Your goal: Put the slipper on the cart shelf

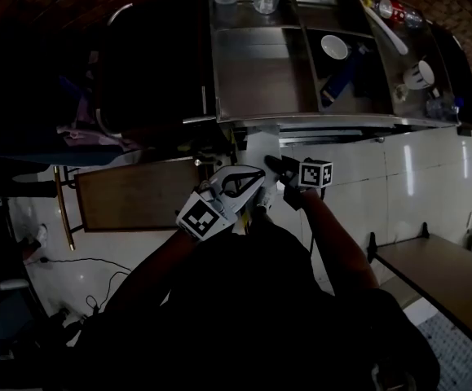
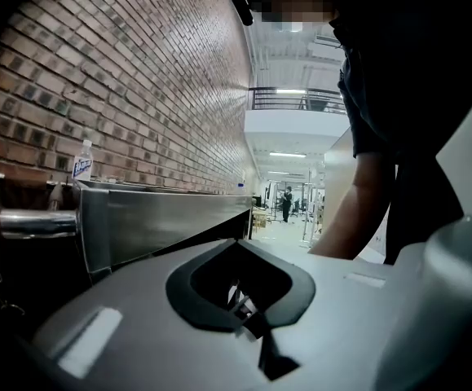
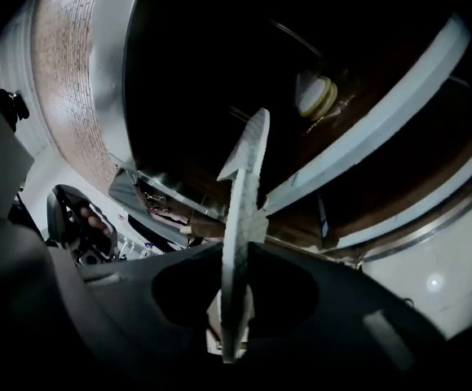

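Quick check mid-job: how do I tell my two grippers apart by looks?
The left gripper has a pale grey shell with a dark-rimmed opening; the right gripper is black. Each carries a cube of black-and-white square markers. The person wears a dark short sleeve.

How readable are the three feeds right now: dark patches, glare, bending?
Head view: underexposed, glare streaks on the glossy white tiled floor. Left gripper view: brightest, but the red brick wall bows from wide-angle distortion. Right gripper view: mostly black, curved edges; only the white textured slipper, edge-on, reads clearly.
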The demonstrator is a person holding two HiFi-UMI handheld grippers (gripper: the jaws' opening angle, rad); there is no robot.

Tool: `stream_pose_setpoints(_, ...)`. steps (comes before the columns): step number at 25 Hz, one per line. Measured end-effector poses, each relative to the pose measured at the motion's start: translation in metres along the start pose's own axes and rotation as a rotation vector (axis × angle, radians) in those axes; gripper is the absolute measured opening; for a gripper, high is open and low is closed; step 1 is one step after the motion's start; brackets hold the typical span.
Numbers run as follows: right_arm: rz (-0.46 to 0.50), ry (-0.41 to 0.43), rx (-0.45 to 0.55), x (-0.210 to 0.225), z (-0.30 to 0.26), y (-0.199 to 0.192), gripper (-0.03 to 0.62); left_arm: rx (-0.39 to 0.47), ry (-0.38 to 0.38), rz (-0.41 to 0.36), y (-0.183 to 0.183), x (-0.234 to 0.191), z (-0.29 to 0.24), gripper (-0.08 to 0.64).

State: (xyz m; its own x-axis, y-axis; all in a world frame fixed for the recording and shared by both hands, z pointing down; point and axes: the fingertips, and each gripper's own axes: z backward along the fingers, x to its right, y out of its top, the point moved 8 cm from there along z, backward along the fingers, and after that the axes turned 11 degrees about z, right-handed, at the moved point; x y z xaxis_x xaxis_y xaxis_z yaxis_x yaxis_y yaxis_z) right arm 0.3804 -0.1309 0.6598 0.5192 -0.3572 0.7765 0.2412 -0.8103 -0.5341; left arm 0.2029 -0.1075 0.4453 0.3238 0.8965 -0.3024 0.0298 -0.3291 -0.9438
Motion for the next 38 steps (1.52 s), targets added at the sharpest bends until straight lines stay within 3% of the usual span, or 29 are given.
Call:
stream_pose_setpoints(9, 0.057, -0.012, 0.006, 0.032, -0.022, 0.044, 0.069, -0.001, 0.069, 0.011, -0.001, -0.01, -0.011, 0.0)
stream_pose_setpoints(14, 0.135, -0.085, 0.035, 0.037, -0.032, 0.065, 0.069, -0.006, 0.097, 0.018, -0.006, -0.013, -0.008, 0.0)
stream_pose_setpoints(18, 0.197, -0.147, 0.095, 0.042, -0.037, 0.075, 0.069, -0.007, 0.111, 0.024, -0.008, -0.014, -0.007, 0.0)
stream_pose_setpoints(25, 0.215, -0.205, 0.241, 0.046, -0.043, 0.082, 0.069, -0.014, 0.13, 0.049, -0.015, -0.014, -0.008, 0.0)
stream_pose_setpoints(38, 0.227, -0.368, 0.352, 0.051, -0.051, 0.099, 0.069, -0.018, 0.133, 0.054, -0.018, -0.015, -0.016, 0.0)
